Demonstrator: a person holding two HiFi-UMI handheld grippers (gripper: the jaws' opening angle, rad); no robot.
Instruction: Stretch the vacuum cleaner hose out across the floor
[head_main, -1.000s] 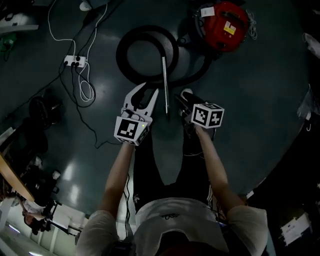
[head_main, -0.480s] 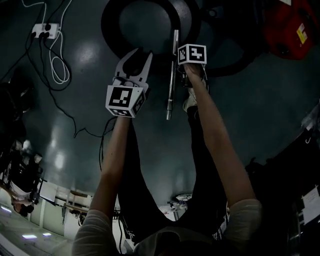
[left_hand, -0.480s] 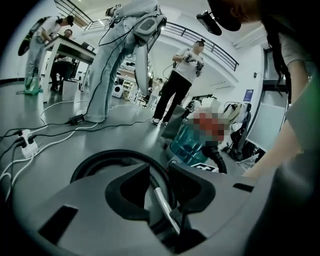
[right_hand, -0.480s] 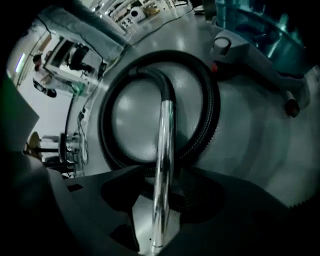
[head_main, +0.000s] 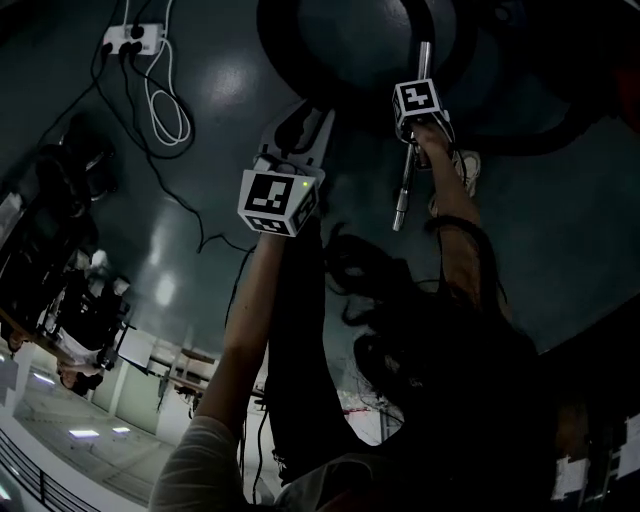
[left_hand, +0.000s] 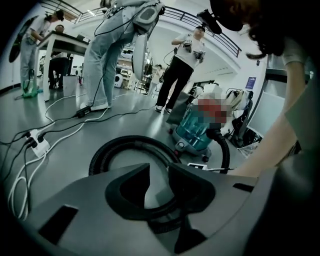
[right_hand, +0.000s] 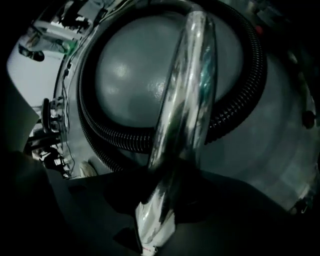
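Your right gripper (right_hand: 170, 180) has just been closing, clamping the smooth chrome wand (right_hand: 186, 90). The ribbed black hose (right_hand: 120, 131) coils just beyond it. Your left gripper (left_hand: 159, 169) is slightly parted and empty.

**Legible text, brands, numbers:** none that you can read in any of your three views.

**Marked surfaces, listed for your record:**

1. Left marker cube (head_main: 275, 200): black-and-white square code patterns on the faces turned towards your head camera. They are patterns only, not letters or digits.
2. Right marker cube (head_main: 417, 98): one such square code pattern on its upper face. It is also a pattern only.
3. Blue sign (left_hand: 250, 82), at the right of your left gripper view: pale marks show on it, but they are too small and soft to read.

**Right gripper view:** dark, and nothing in it is legible.
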